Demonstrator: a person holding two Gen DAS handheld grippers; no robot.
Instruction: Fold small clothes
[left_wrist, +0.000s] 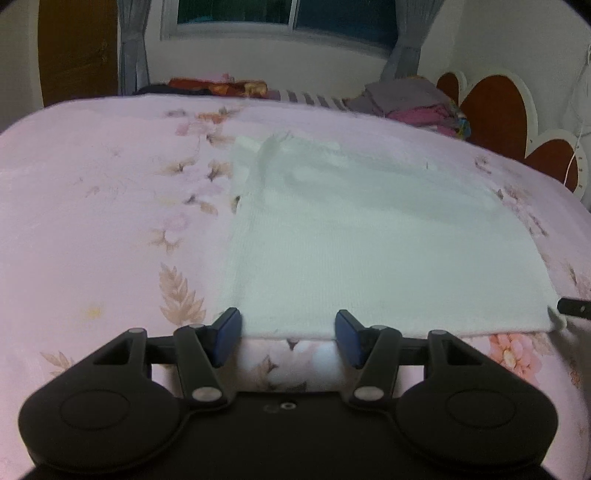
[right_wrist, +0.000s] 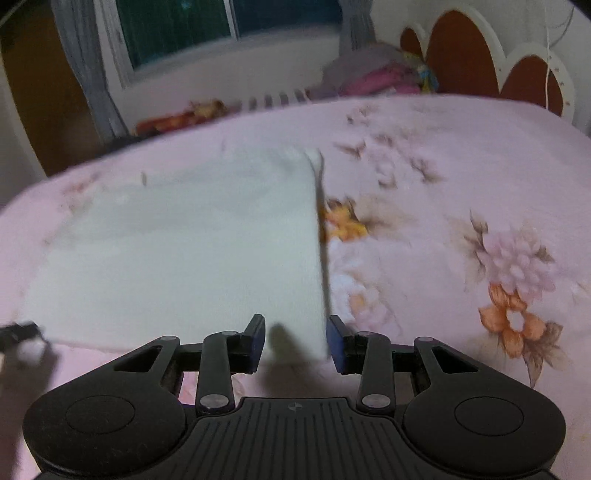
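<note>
A white cloth (left_wrist: 354, 236) lies spread flat on the pink flowered bedspread (left_wrist: 92, 206). My left gripper (left_wrist: 289, 336) is open at the cloth's near edge, towards its left corner, and that edge runs between the blue pads (left_wrist: 229, 334) without either pressing on it. My right gripper (right_wrist: 297, 341) is open too. The near right corner of the cloth (right_wrist: 184, 251) lies between its pads (right_wrist: 335, 343), and a dark shadow runs along the cloth's right edge. Each gripper's tip shows at the edge of the other's view: the right gripper (left_wrist: 574, 307), the left gripper (right_wrist: 20, 328).
Folded clothes are piled (left_wrist: 417, 99) at the far right of the bed by a heart-shaped headboard (left_wrist: 491, 107). More colourful fabric (left_wrist: 218, 86) lies along the far edge, under a window with grey curtains. A brown door (left_wrist: 77, 51) stands at the left.
</note>
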